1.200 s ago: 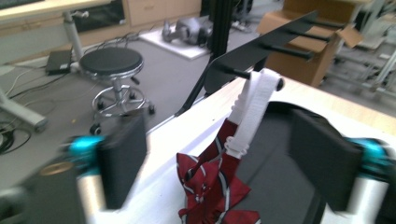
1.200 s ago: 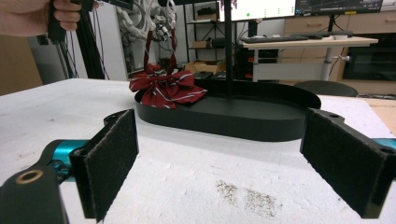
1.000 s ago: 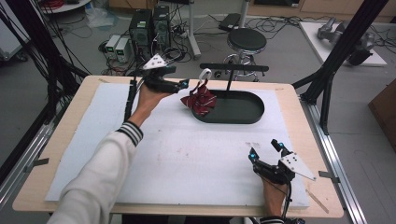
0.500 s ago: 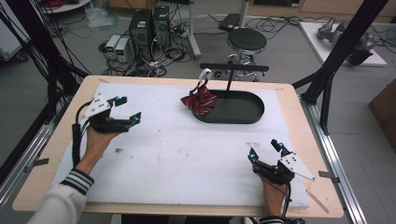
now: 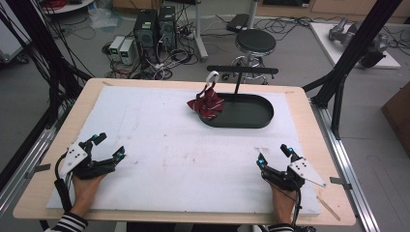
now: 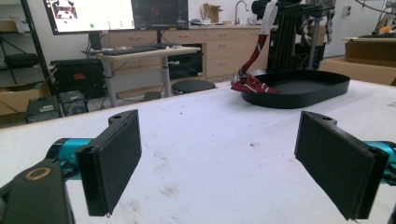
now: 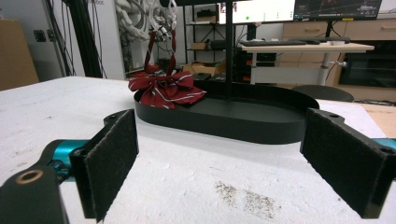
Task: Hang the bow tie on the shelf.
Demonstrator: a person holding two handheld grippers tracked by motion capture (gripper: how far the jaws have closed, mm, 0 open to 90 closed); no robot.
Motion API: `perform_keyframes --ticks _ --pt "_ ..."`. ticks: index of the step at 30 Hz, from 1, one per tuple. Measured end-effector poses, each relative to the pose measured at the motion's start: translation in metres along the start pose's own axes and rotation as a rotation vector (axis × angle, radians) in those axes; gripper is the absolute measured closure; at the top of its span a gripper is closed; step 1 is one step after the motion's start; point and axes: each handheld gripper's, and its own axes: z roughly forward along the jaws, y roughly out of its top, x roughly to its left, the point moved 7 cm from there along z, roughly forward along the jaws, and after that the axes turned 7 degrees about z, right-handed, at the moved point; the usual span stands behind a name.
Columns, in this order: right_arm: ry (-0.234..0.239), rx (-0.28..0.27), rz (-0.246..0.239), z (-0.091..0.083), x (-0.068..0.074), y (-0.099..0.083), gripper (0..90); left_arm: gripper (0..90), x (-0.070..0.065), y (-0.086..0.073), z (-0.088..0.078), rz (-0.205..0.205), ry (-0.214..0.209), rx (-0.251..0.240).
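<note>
Where the bow tie lies: red striped bow tie (image 5: 206, 103) hangs by its white strap from the black stand (image 5: 241, 70), drooping onto the left end of the black oval tray (image 5: 251, 118), near the table's (image 5: 159, 145) far edge
Direction from claws: ahead of both, well apart
Nearer claw: right claw (image 5: 273, 155), I'd judge
Left claw (image 5: 107, 146): jaws spread, empty, near-left corner
Right claw: jaws spread, empty, near-right corner
Look: crumpled dark red cloth with thin pale stripes, strap running upright

bow tie (image 5: 206, 104) at tray's (image 5: 251, 118) left end | tray far-centre on table (image 5: 159, 145) | stool (image 5: 256, 42) behind
</note>
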Motion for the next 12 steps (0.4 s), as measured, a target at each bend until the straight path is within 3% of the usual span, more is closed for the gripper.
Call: perform_keyframes --ticks 5,12 --pt "-0.002 0.0 -0.003 -0.0002 0.0002 -0.0001 10.5 15.2 0.0039 0.0 -0.003 -0.026 0.02 -0.031" --pt "-0.003 0.003 -0.002 -0.0004 0.0006 -0.0005 10.5 15.2 0.0033 0.0 -0.0031 -0.016 0.027 -0.031"
